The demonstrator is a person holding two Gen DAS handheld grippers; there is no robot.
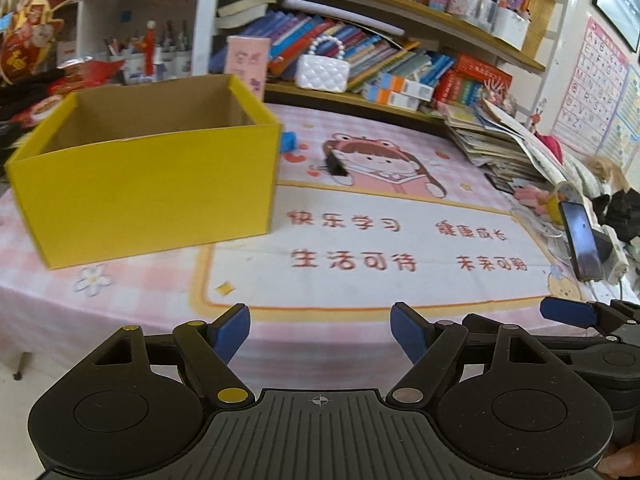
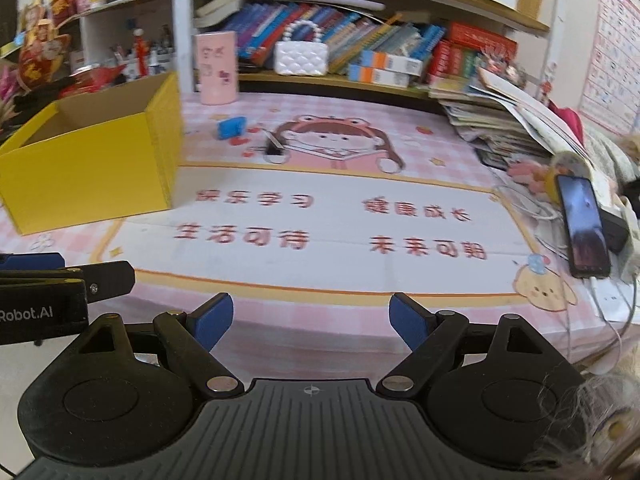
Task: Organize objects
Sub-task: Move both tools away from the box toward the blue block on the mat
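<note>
Both tongs, left [image 1: 320,330] and right [image 2: 310,320], gape apart, holding nothing.
Yellow box [image 1: 148,192] sits near the table's [image 1: 120,300] left edge; blue block [image 2: 231,127] and black clip [image 2: 275,149] lie beyond.

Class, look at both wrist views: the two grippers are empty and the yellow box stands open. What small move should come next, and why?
Probably ease the right gripper forward toward the black binder clip on the mat. Both it and the left gripper are open and hold nothing; the clip and the small blue item lie loose beside the yellow box, whose visible inside looks empty.
</note>
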